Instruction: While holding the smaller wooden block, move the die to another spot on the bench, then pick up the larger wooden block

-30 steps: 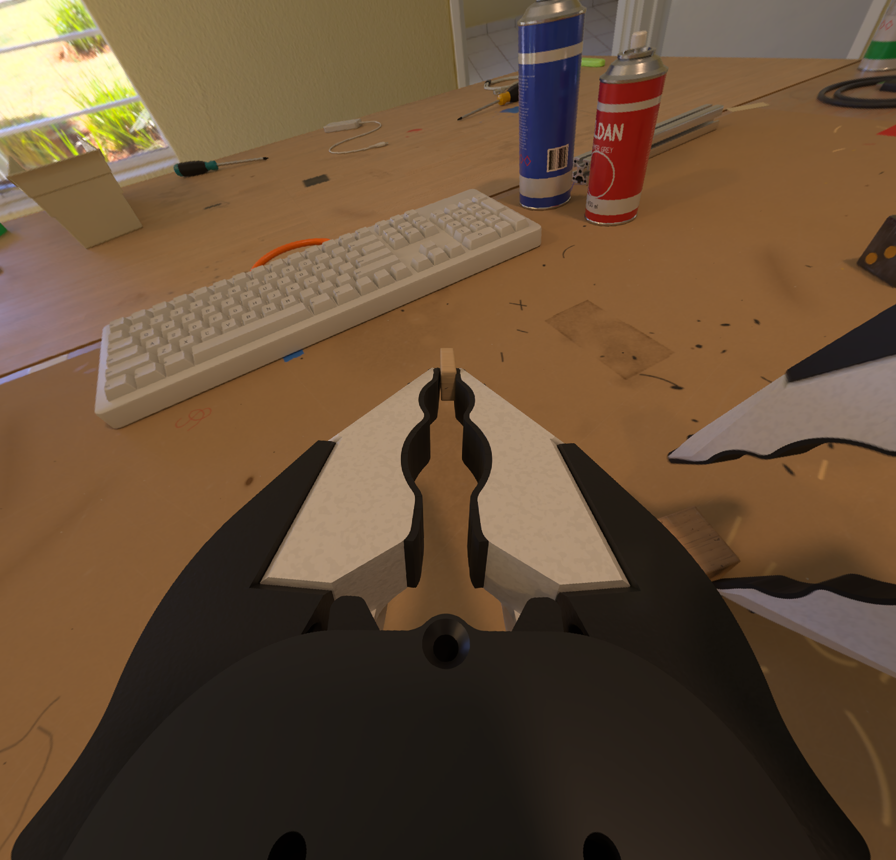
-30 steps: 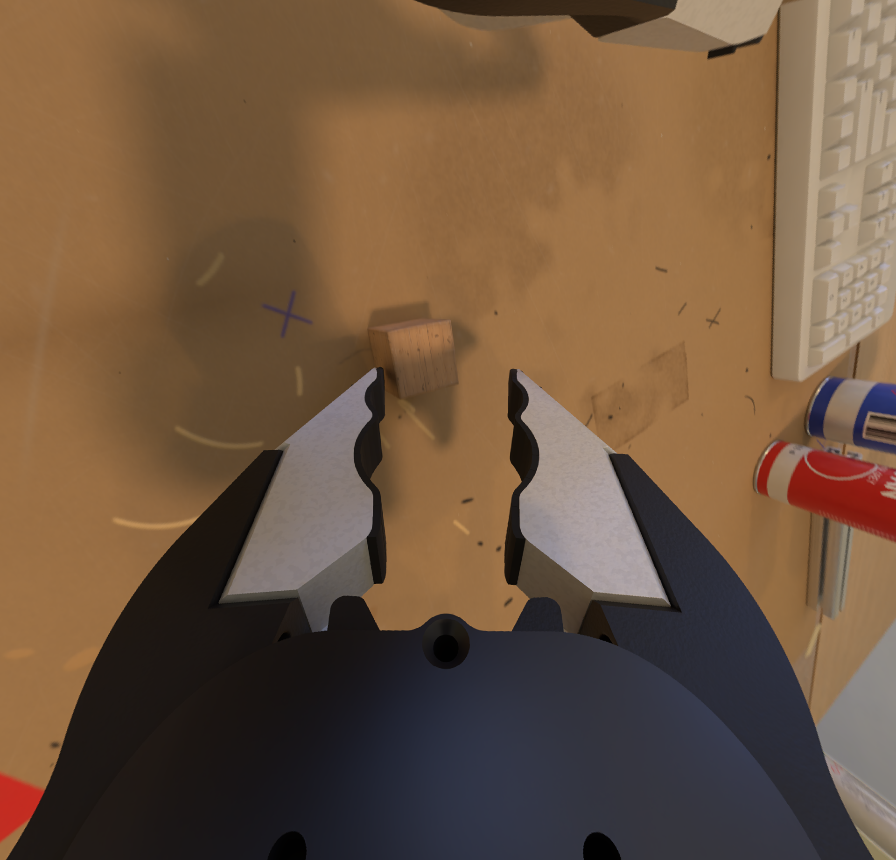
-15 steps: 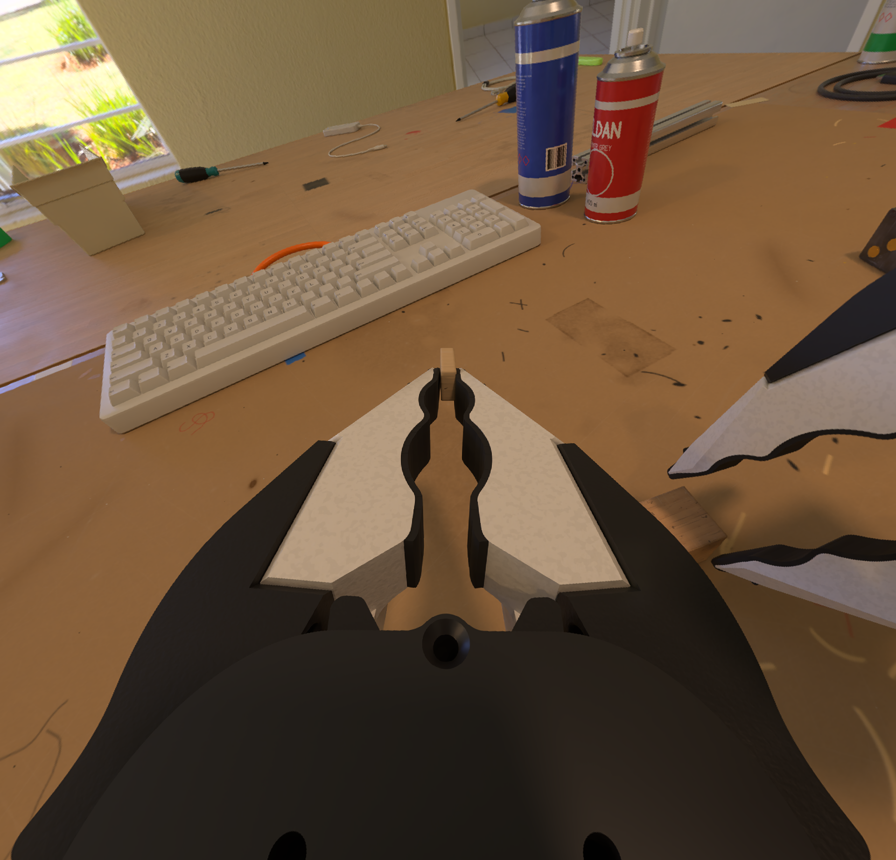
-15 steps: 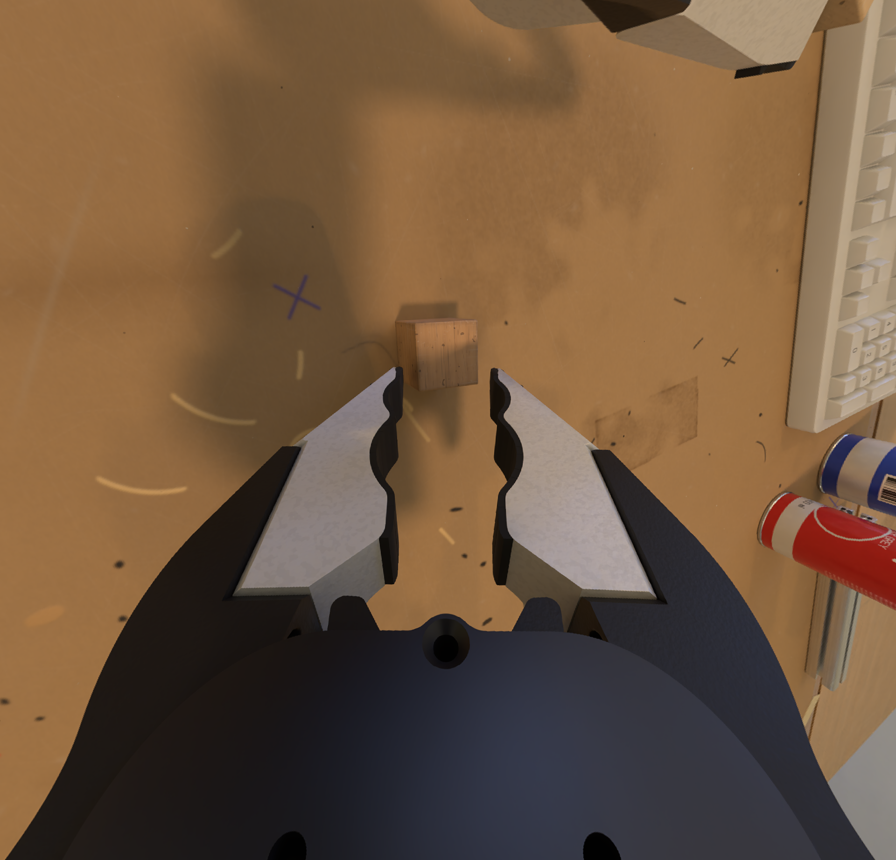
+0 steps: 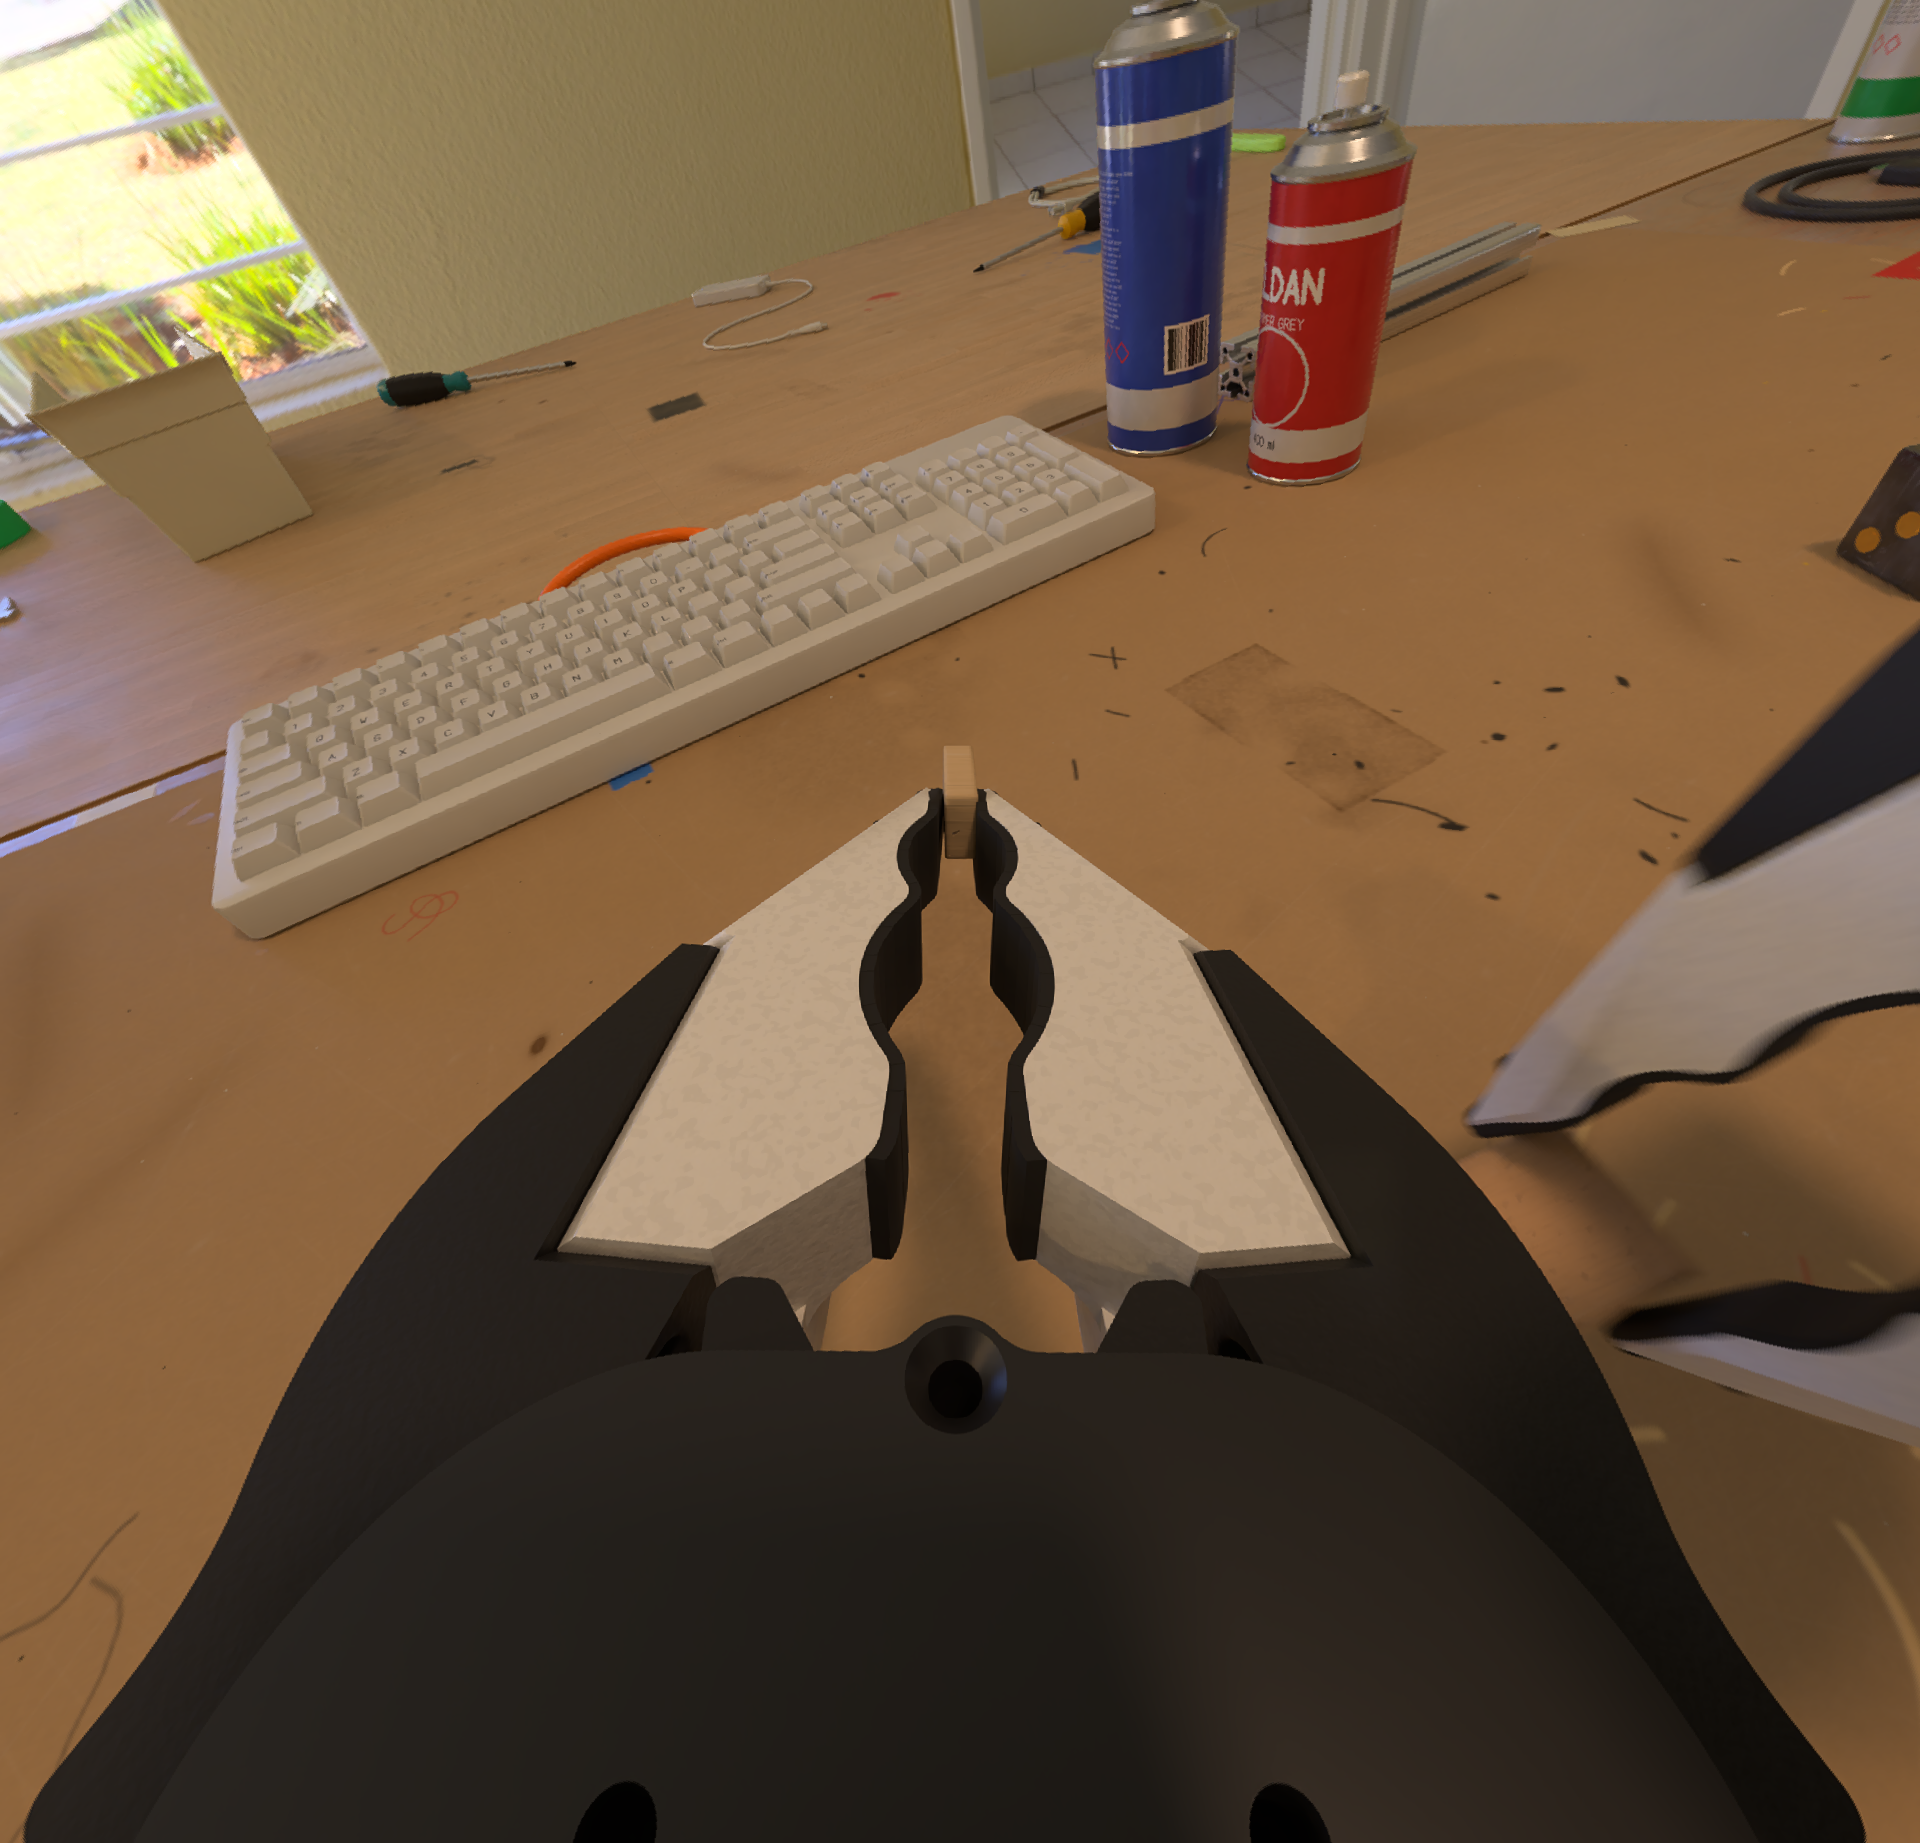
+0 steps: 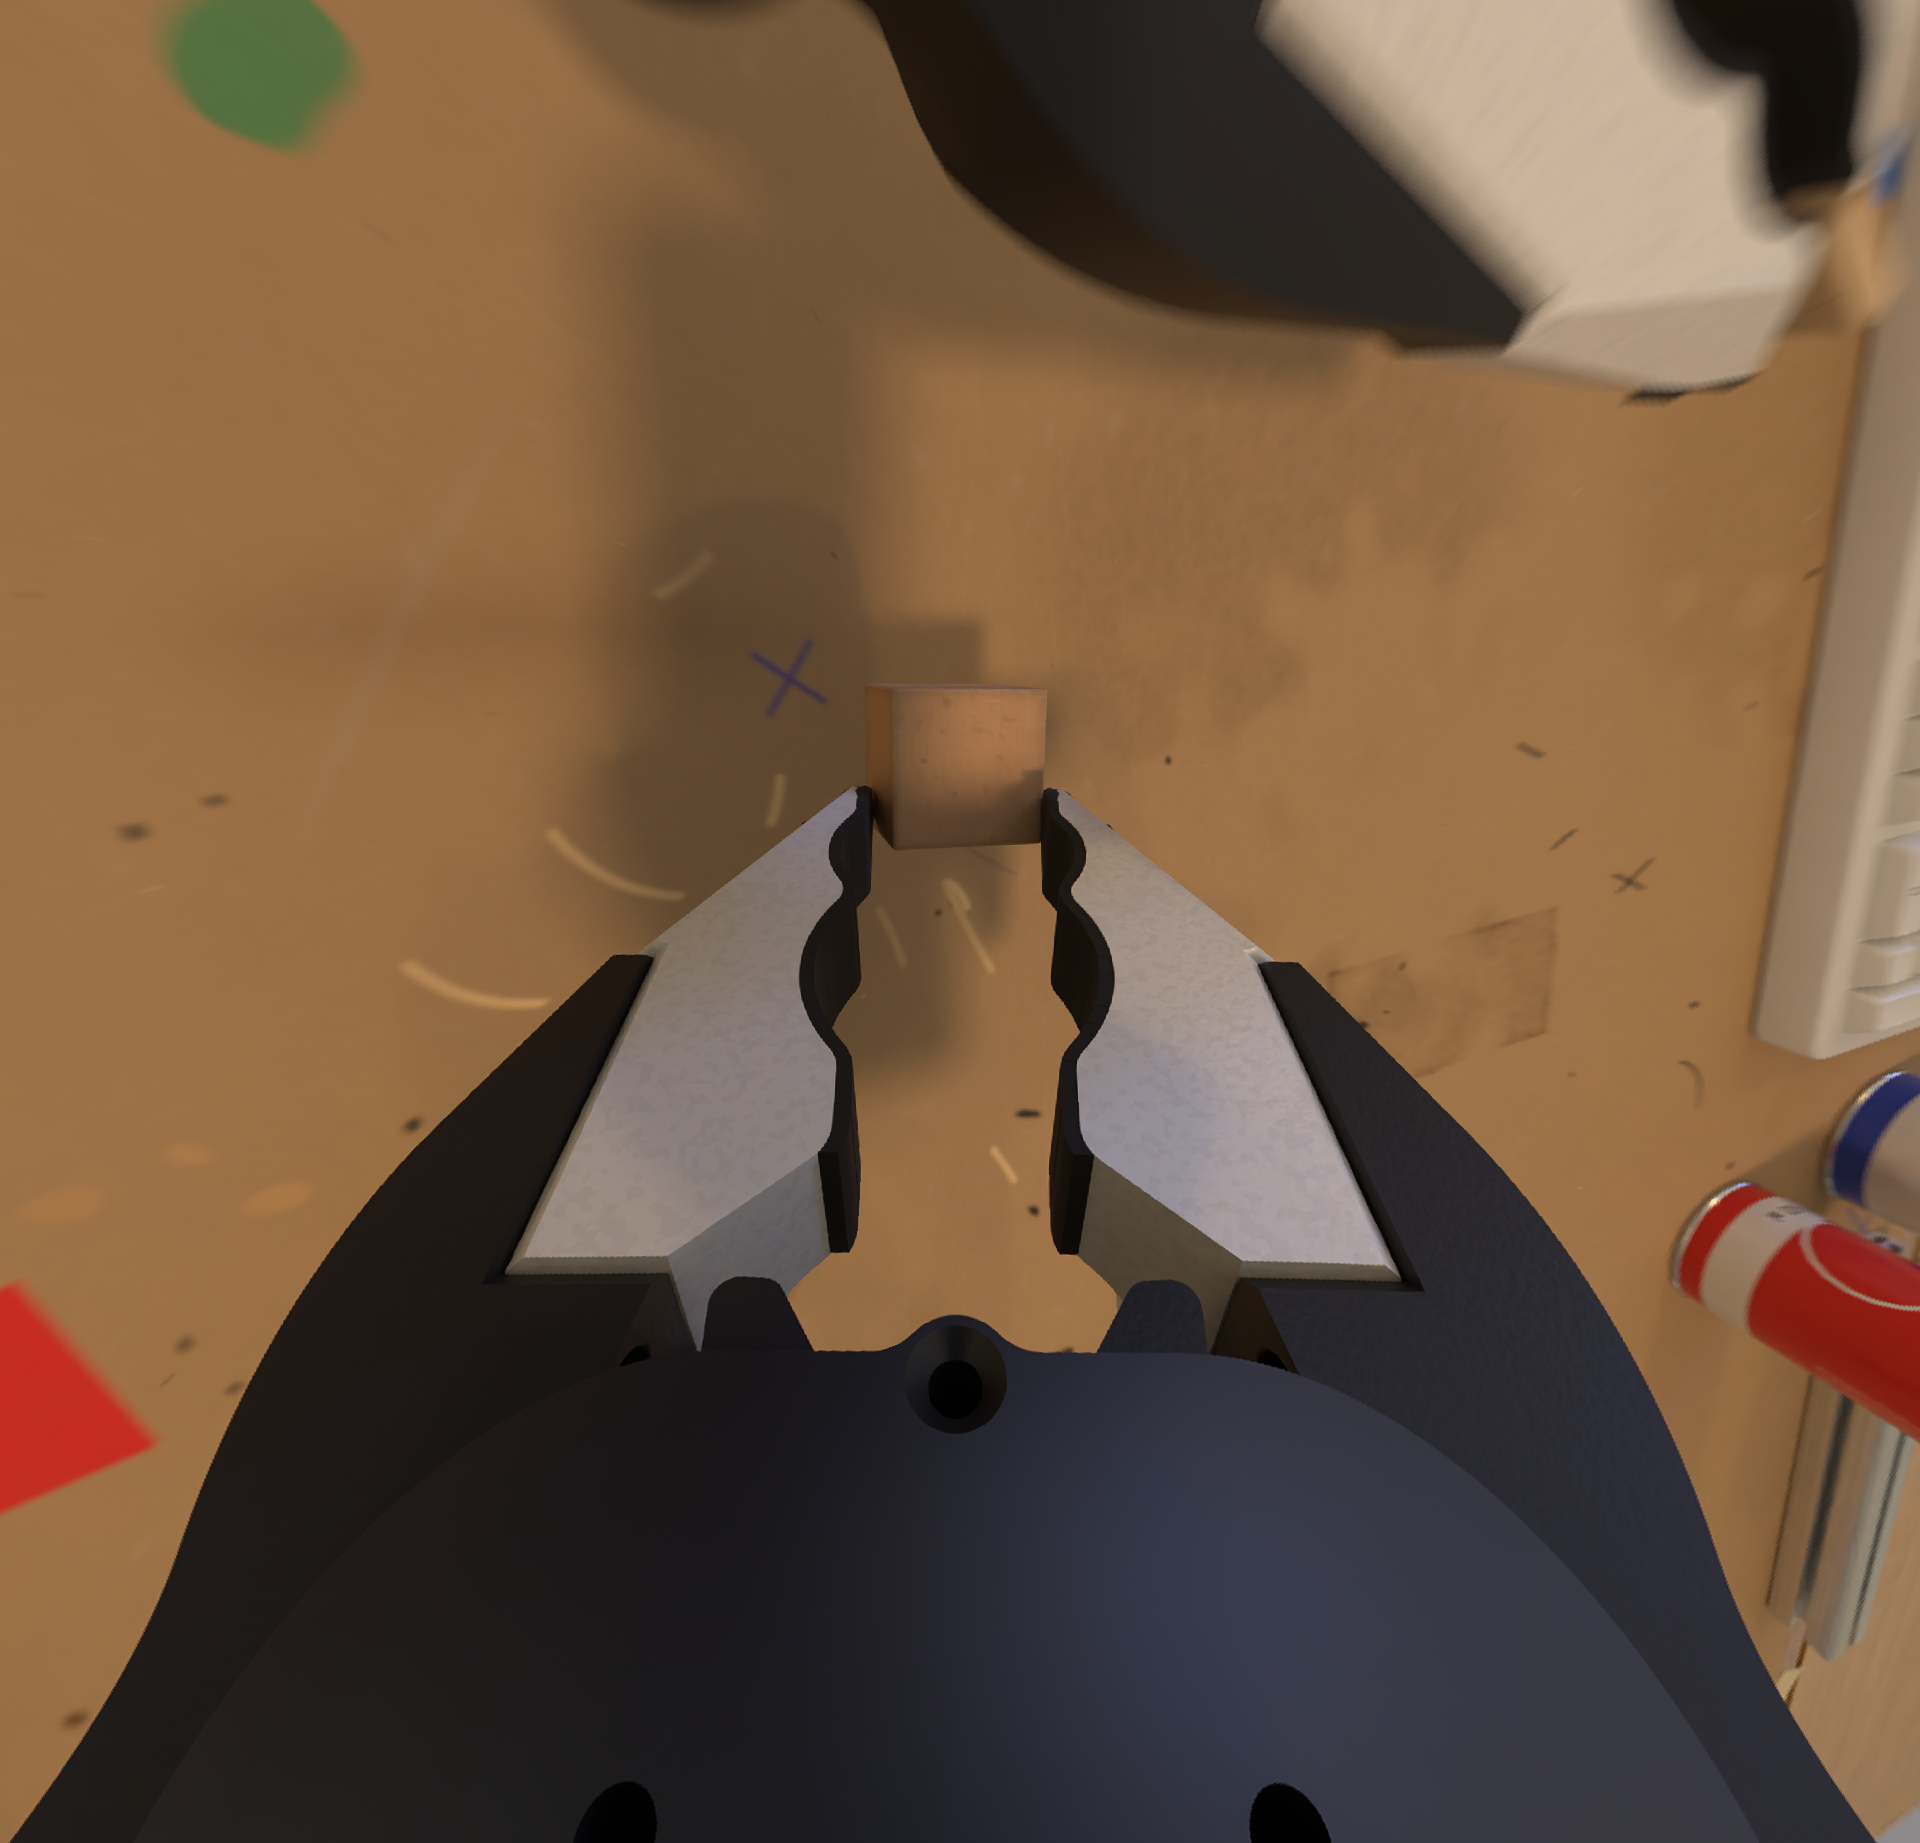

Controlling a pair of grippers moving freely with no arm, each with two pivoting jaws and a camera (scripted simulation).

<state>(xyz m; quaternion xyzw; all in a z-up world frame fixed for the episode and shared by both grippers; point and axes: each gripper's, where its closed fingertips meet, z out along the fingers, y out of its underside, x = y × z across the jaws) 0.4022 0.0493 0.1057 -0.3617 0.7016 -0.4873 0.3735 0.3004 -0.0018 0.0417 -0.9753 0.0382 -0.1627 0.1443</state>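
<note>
In the left wrist view my left gripper (image 5: 957, 806) is shut on the smaller wooden block (image 5: 957, 794), a thin pale piece pinched upright at the fingertips above the bench. In the right wrist view my right gripper (image 6: 956, 817) is shut on the larger wooden block (image 6: 961, 759), a brown cube between the fingertips; its shadow lies apart from it on the bench. The die (image 5: 1886, 536), dark with orange dots, sits at the right edge of the left wrist view. The right gripper's fingers (image 5: 1745, 1004) show blurred at the right there.
A white keyboard (image 5: 675, 640) lies ahead of the left gripper, with an orange ring (image 5: 623, 552) behind it. A blue spray can (image 5: 1164, 214) and a red spray can (image 5: 1320, 297) stand beyond. A cardboard box (image 5: 177, 453) and a screwdriver (image 5: 447, 385) lie far left.
My right gripper moved over the larger block, closed its fingers on it and rose with it. The left gripper kept hold of the smaller block and barely moved.
</note>
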